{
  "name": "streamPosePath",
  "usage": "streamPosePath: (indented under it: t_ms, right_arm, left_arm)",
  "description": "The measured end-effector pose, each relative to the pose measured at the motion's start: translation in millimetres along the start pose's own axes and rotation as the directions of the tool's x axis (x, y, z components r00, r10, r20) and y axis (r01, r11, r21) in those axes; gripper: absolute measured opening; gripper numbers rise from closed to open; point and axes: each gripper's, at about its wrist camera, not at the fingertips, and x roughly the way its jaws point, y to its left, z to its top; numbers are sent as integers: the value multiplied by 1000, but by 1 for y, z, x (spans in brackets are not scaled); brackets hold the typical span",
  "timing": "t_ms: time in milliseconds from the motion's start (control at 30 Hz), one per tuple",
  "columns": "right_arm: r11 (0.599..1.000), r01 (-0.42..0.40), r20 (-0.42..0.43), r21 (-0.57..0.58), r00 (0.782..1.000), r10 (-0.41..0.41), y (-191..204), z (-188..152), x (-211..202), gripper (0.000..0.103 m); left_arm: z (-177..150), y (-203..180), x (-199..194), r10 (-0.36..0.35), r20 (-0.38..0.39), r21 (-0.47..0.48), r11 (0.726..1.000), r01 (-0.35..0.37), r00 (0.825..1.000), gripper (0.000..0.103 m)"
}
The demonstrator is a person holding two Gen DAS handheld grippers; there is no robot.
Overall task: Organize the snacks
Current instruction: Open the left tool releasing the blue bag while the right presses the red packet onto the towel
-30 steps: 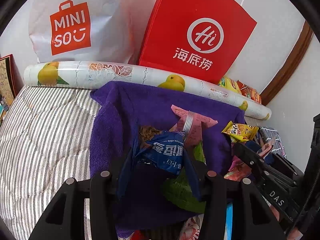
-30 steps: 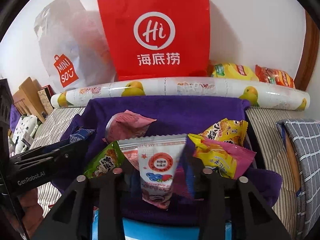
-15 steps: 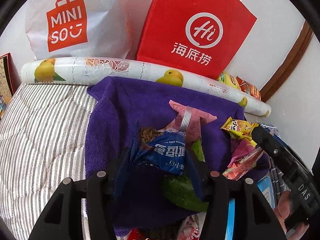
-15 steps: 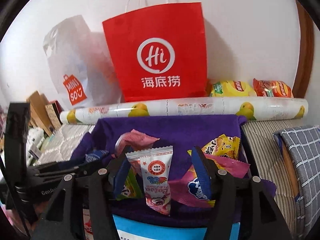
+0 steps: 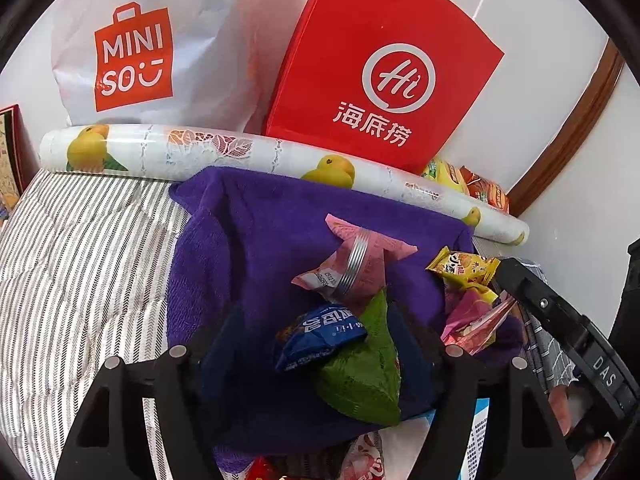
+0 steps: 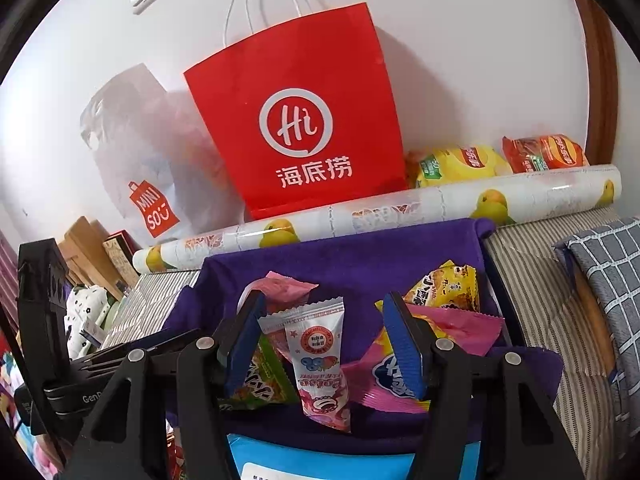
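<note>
Several snack packets lie on a purple towel (image 5: 260, 240). My left gripper (image 5: 316, 340) is over it with its jaws opening. A blue packet (image 5: 320, 336) lies between them, touched by neither pad, resting on a green packet (image 5: 360, 376). Behind these lie a pink packet (image 5: 360, 264) and a yellow one (image 5: 464, 268). In the right wrist view my right gripper (image 6: 323, 312) stands open. A white-and-pink candy packet (image 6: 320, 360) lies loose between its blue pads (image 6: 404, 348). Beside it are a green packet (image 6: 260, 380), a pink one (image 6: 440, 332) and a yellow one (image 6: 444, 288).
A red paper bag (image 6: 296, 120) and a white plastic bag (image 5: 132, 56) lean on the wall behind a fruit-print roll (image 5: 200, 148). Two crisp bags (image 6: 460, 164) lie behind the roll. Striped bedding (image 5: 80, 260) spreads left; a checked pillow (image 6: 600, 272) sits right. A blue box (image 6: 320, 456) lies nearest.
Both grippers went from shut on a packet to open. The blue packet dropped onto the green one. My right gripper rose a little, leaving the candy packet on the towel.
</note>
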Motion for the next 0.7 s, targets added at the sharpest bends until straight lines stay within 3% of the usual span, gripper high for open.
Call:
streamPosePath:
  t_ms: [267, 467, 700]
  right_arm:
    - [997, 1, 37, -73, 999, 2, 16, -2, -11, 60]
    - [994, -39, 83, -104, 995, 48, 26, 0, -27, 60]
    - [997, -45, 25, -55, 999, 47, 20, -10, -38, 56]
  left_arm:
    - [0, 1, -8, -11, 25, -10, 1000, 12, 1000, 72]
    - [2, 0, -14, -20, 39, -19, 1000, 21, 999, 72]
    - [3, -1, -21, -20, 58, -24, 999, 21, 998, 72]
